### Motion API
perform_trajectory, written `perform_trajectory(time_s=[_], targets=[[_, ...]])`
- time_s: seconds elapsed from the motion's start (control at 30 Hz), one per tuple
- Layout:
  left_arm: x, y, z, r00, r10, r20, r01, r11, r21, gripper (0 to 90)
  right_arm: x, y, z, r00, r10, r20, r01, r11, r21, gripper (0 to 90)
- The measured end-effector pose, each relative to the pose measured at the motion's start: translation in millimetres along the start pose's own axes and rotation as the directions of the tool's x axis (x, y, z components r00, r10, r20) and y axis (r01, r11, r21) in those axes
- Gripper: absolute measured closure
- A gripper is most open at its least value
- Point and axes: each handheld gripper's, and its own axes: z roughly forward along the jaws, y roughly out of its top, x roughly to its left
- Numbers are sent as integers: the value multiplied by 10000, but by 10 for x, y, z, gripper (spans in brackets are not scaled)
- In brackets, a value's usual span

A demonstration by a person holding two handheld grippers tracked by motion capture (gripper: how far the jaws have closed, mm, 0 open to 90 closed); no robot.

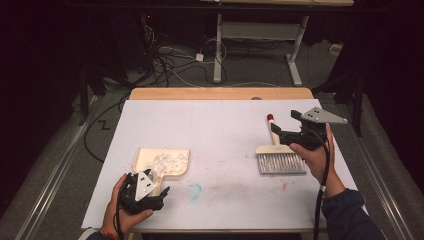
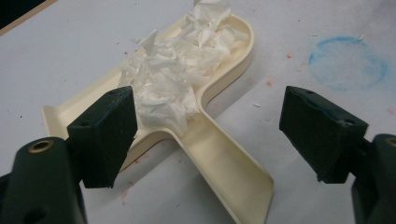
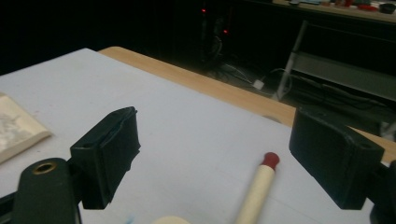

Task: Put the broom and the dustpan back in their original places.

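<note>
Cream dustpan lies flat on the white table cover, toward the near left part of the table, its tray loaded with a heap of crumpled white paper scraps. In the left gripper view the dustpan's handle runs down between the two black jaws, which stand wide apart and touch neither the handle nor the tray wall. Left gripper is held low at the near edge, just at the handle end of the pan. A faint blue ring stain marks the cover just to the right of it. Well apart, on the right side of the table, the hand brush lies flat, bristles toward the person, its pale handle with red tip pointing away. Right gripper hovers over the brush handle; in the right gripper view its jaws are spread, with the red-tipped handle lying below and between them, not gripped. Bare wooden table edge shows beyond the cover.
</note>
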Motion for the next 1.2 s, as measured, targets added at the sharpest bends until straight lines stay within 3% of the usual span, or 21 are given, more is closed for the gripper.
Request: perform_trajectory(time_s=[0.1, 0.27, 0.53, 0.6, 1.2], targets=[[-5, 1, -4, 10000, 33, 21, -33, 10000, -49, 184, 35, 7, -42, 10000, -73, 19, 73, 10000, -47, 166], [-8, -2, -1, 10000, 48, 1, -48, 10000, 15, 184, 114, 1, -124, 9973, -679, 272, 682, 9976, -115, 172], [-11, 0, 6, 9999, 101, 13, -101, 9999, 60, 184, 171, -17, -204, 9952, -943, 254, 950, 9951, -259, 177], [-8, 5, 12, 9996, 267, -16, -267, 9996, -5, 184, 177, -34, -227, 9948, -959, 339, 973, 9944, -420, 183], [-45, 17, 20, 9989, 456, 76, -456, 9990, -4, 183, 269, -117, -413, 9895, -1426, 257, 1432, 9893, -266, 186]])
